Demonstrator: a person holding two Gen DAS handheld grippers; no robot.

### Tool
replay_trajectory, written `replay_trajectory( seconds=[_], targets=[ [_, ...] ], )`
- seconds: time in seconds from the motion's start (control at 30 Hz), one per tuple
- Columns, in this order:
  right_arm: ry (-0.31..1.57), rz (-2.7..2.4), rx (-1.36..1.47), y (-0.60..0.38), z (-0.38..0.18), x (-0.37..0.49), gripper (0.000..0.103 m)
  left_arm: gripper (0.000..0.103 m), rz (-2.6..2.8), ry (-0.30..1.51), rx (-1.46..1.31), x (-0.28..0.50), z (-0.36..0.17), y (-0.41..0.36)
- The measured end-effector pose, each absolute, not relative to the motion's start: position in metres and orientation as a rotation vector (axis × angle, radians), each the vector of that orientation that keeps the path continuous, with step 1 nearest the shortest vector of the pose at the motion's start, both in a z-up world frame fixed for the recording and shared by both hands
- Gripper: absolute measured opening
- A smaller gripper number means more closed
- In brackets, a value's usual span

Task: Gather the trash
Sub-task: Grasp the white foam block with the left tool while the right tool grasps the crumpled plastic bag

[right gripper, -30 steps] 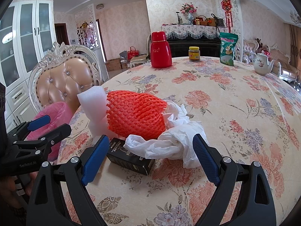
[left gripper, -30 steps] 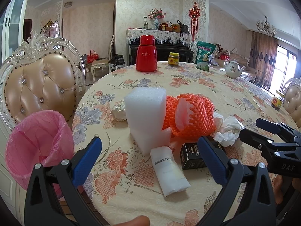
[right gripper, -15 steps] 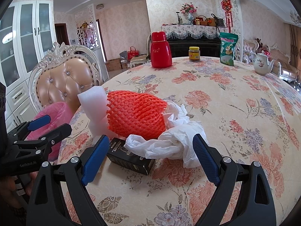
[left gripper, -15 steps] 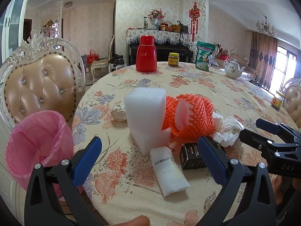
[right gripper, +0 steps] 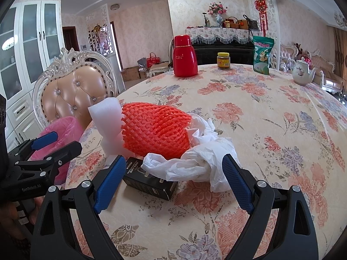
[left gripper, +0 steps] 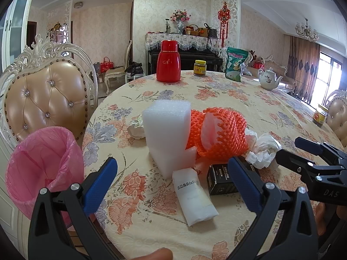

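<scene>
1. Surface (left gripper: 216, 99): round, floral cloth; trash clustered near its edge.
2. White foam block (left gripper: 167, 134) upright, touching orange foam net (left gripper: 219, 136); crumpled white plastic bag (right gripper: 195, 158), black box (right gripper: 149, 179), white packet (left gripper: 195, 195) beside them.
3. Pink-lined bin (left gripper: 43, 164) beside the surface.
4. Left hand-held gripper (left gripper: 173, 182): jaws wide, empty.
5. Right hand-held gripper (right gripper: 173, 182): jaws wide, empty.

Left black tool with blue pads (left gripper: 173, 182) wide open, empty, level. Right black tool with blue pads (right gripper: 171, 177) likewise wide open, empty. Both side by side, pointing forward; fingertip (left gripper: 156, 254) at bottom edge.
</scene>
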State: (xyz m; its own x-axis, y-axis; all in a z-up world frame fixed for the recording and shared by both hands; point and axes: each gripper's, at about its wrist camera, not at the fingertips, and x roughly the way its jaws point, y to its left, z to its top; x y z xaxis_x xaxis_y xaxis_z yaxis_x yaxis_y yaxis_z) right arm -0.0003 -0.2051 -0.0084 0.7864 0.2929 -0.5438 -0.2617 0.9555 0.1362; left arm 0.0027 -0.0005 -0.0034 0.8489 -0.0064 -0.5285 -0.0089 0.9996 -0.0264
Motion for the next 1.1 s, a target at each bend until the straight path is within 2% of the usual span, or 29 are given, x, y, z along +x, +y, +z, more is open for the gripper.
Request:
replay_trajectory(
  seconds=[0.43, 0.93, 1.03, 1.1],
  targets=[
    [0.636, 0.265, 0.064, -0.213, -0.023, 0.011, 0.085, 0.099, 0.002, 0.569, -0.038, 0.007, -0.007, 0.001],
    [0.764, 0.219, 0.150, -0.235, -0.047, 0.068, 0.085, 0.099, 0.010, 0.592, -0.067, 0.031, -0.007, 0.009],
    [0.794, 0.213, 0.148, -0.234, -0.056, 0.077, 0.084, 0.099, 0.011, 0.593, -0.061, 0.040, -0.006, 0.009],
    [0.811, 0.217, 0.149, -0.233, -0.060, 0.080, 0.079, 0.099, 0.012, 0.591, -0.064, 0.048, -0.004, 0.011]
  ],
)
